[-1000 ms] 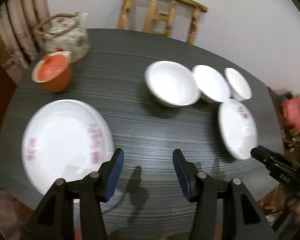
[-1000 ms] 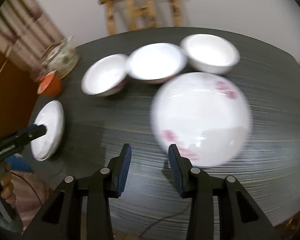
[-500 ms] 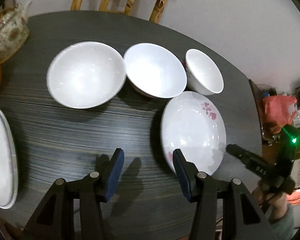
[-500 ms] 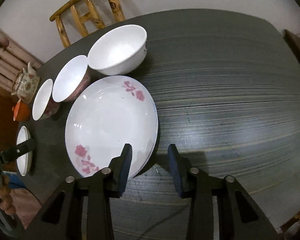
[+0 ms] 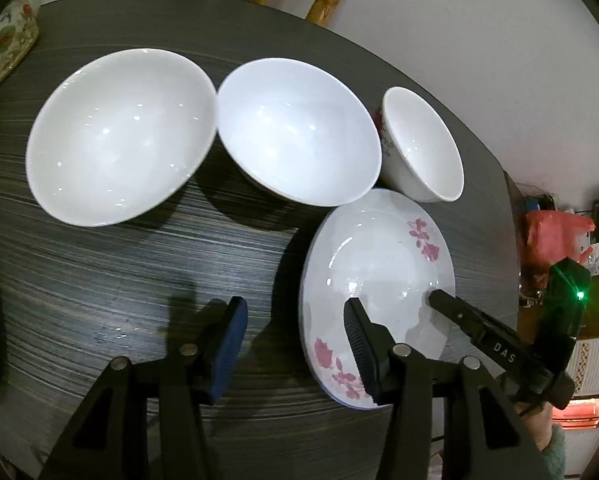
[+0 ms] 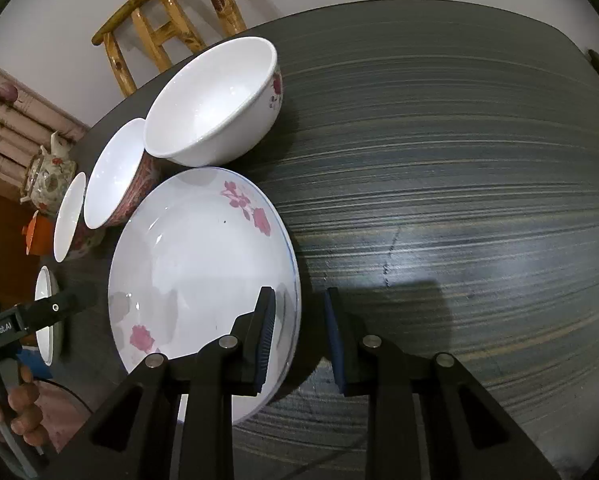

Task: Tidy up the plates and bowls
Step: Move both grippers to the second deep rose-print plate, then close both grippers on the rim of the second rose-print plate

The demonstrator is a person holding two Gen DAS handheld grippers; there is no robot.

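Closing on the plate's rim: the right gripper (image 6: 299, 336) straddles the near edge of the plate (image 6: 195, 264), one finger over its inside, the other outside above the desk (image 6: 459, 200).
Its fingers are narrowing but not yet pressing the rim. The left gripper (image 5: 295, 344) hangs half open and empty, one finger over the plate's other edge. The plate lies flat beside three bowls (image 5: 299, 132) in a row.
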